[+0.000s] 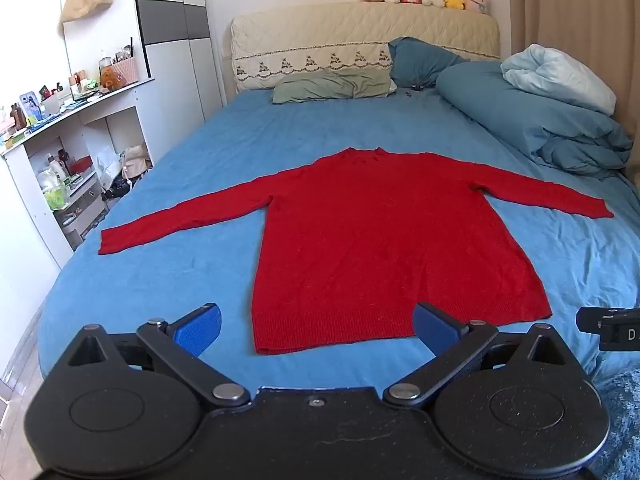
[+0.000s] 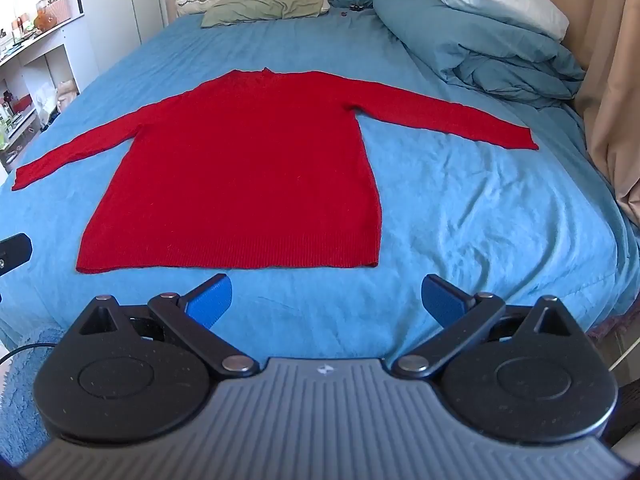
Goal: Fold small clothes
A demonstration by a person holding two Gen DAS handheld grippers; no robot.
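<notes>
red sweater (image 1: 376,236) spread flat on bed (image 1: 208,152), sleeves at 9 and 3 for folding; left claw (image 1: 316,326) and right claw (image 2: 326,298) gape wide, empty.

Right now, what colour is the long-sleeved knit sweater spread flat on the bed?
The long-sleeved knit sweater is solid red, clearest in the right wrist view.

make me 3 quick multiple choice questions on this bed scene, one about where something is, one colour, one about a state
1. Where does the sweater lie?
A. on the bed sheet
B. on the folded duvet
C. on the shelf

2. What colour is the sweater?
A. green
B. red
C. white

3. How is the left gripper?
A. shut on a sleeve
B. shut, empty
C. open, holding nothing

Answers: 1 A, it lies flat on the blue sheet; 2 B, the knit is red throughout; 3 C, its fingers stand wide apart short of the hem.
</notes>
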